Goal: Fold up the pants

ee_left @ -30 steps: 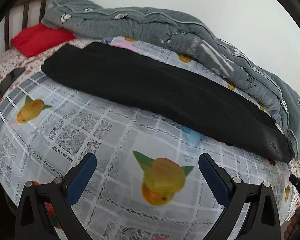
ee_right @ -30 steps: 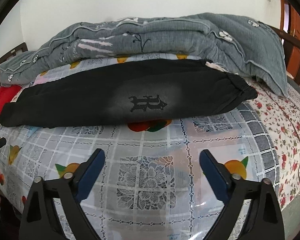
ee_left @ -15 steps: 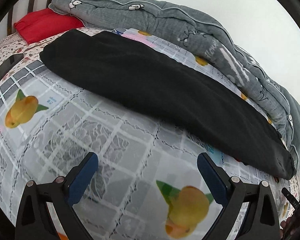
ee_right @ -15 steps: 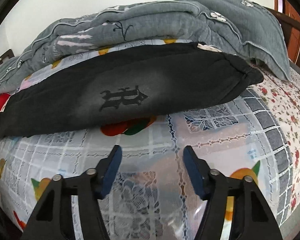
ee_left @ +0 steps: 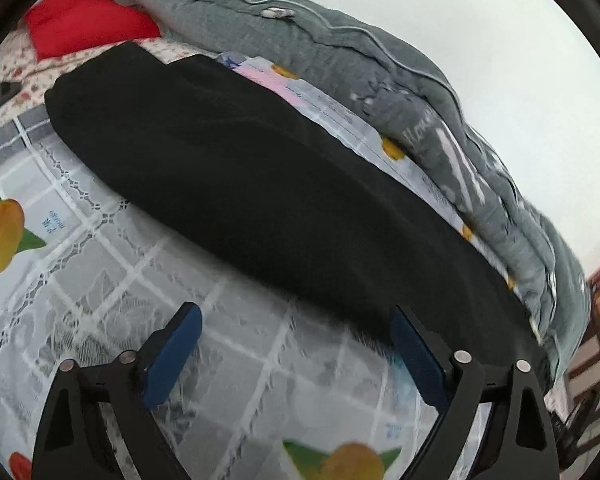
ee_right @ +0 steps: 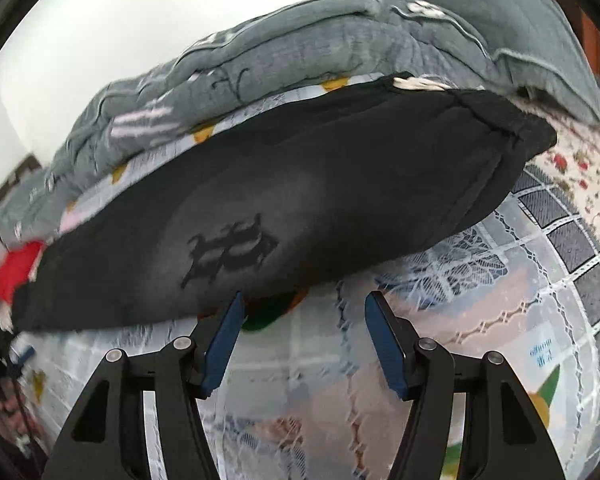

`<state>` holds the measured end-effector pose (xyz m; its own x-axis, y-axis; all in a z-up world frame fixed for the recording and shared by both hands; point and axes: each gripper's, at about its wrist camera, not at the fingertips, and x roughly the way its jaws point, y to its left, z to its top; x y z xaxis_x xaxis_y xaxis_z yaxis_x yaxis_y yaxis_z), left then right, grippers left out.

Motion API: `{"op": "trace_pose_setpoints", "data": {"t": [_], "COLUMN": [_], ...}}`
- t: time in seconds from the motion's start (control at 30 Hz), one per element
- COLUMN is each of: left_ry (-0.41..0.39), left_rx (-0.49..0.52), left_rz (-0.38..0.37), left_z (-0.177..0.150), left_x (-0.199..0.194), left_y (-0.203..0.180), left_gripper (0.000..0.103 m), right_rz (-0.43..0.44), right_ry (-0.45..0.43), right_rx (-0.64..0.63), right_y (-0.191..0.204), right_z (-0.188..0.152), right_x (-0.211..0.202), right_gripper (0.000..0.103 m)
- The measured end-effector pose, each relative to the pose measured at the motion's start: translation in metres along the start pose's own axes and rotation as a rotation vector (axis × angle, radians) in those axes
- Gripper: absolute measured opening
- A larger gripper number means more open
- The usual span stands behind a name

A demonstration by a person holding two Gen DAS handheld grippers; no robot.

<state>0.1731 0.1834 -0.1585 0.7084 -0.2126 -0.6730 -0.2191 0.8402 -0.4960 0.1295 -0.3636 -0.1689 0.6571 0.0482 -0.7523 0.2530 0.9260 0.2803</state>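
Two grippers sit low over the bed near the black pants (ee_left: pixel 260 184) — a long folded band lying across the fruit-print sheet (ee_left: pixel 100 264), with the gray quilt (ee_left: pixel 339 60) bunched on its far side. Left gripper (ee_left: pixel 296 328) is spread wide at the near hem; right gripper (ee_right: pixel 303 312) — jaws narrower, still apart — holds nothing below the printed emblem (ee_right: pixel 228 252).

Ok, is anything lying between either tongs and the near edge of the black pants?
Nothing visible: only bare patterned bedsheet separates the open left tongs and right tongs from the black pants.
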Motion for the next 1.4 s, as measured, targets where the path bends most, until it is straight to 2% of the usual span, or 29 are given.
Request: {"op": "trace_pose_setpoints", "data": {"t": [0.1,0.27,0.3,0.37,0.4,0.43,0.47,0.53,0.8,1.03,1.2,1.4], "left_ry": [-0.004,-0.01,-0.009,-0.006,-0.006,0.0,0.008,0.018,-0.004,-0.02,-0.054,-0.081], "left_rx": [-0.042,-0.093,-0.102,-0.126,-0.134,-0.138,-0.133,-0.114,-0.073,-0.017,0.056,0.138], "left_rz": [-0.004,-0.011,-0.01,0.002,0.014,0.028,0.038,0.044,0.056,0.047,0.058,0.078], "left_z": [0.009,0.02,0.022,0.025,0.027,0.028,0.029,0.03,0.03,0.052,0.074,0.104], "left_x": [0.009,0.023,0.025,0.029,0.03,0.032,0.033,0.033,0.019,0.004,0.004,0.024], "left_y": [0.004,0.01,0.011,0.015,0.016,0.018,0.019,0.02,0.018,0.001,-0.02,-0.044], "left_gripper": [0.082,0.059,0.05,0.039,0.031,0.023,0.021,0.014,0.012,0.011,0.011,0.011], "right_rz": [0.079,0.097,0.087,0.06,0.051,0.051,0.056,0.065,0.063,0.07,0.087,0.11], "right_ry": [0.018,0.023,0.019,0.014,0.015,0.013,0.012,0.008,-0.032,-0.045,-0.088,-0.088], "right_rx": [0.08,0.125,0.126,0.118,0.112,0.111,0.11,0.101,0.03,-0.005,-0.051,-0.086], "right_y": [-0.013,-0.014,-0.012,-0.009,-0.007,-0.008,-0.007,-0.007,0.005,0.012,0.025,0.038], "right_z": [0.01,0.022,0.023,0.024,0.025,0.025,0.025,0.027,0.038,0.051,0.077,0.117], "right_x": [0.006,0.02,0.023,0.027,0.029,0.029,0.028,0.026,0.003,-0.005,-0.012,0.008], "right_gripper": [0.062,0.06,0.058,0.041,0.039,0.032,0.026,0.022,0.021,0.018,0.018,0.017]}}
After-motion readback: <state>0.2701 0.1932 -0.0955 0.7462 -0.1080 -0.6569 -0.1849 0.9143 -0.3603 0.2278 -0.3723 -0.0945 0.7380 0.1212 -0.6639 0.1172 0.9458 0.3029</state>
